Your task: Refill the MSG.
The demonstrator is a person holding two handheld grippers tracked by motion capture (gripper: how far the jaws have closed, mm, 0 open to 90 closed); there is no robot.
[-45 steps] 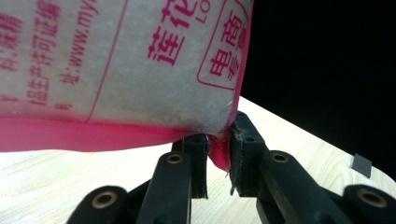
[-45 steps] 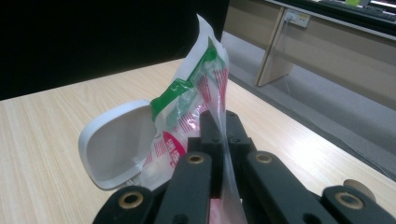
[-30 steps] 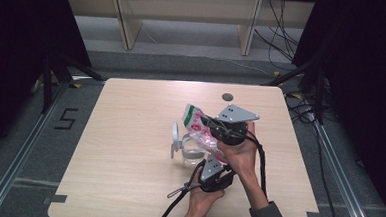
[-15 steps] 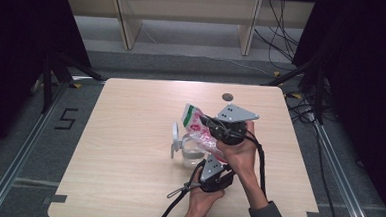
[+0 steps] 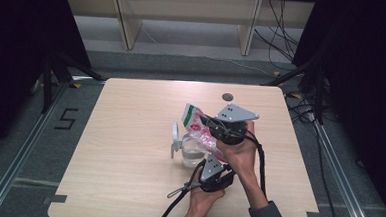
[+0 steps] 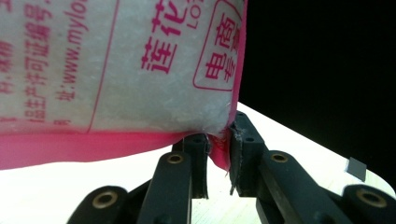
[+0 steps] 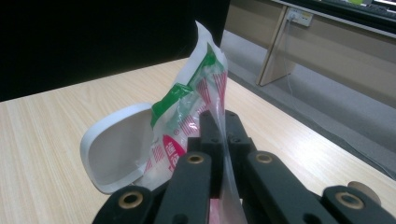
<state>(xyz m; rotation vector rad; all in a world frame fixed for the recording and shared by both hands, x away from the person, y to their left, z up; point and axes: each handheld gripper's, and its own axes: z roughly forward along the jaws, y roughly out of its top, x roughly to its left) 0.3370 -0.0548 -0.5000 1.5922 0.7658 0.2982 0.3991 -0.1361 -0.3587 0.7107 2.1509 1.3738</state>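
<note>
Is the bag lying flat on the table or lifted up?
Lifted up. The bag is pinched by the right gripper and the left gripper, and tilts over the clear container on the table.

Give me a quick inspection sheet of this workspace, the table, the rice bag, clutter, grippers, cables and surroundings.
Surface: light wooden table, bare wood.
Job's things: rice bag held tilted over a clear jug with its white lid flipped open.
Clutter: small dark disc near the far edge.
Grippers: left gripper clamps the bag's pink corner; right gripper pinches its clear edge.
Cables: black cable trailing off the near edge.
Surroundings: wooden shelf legs, floor cables.
</note>
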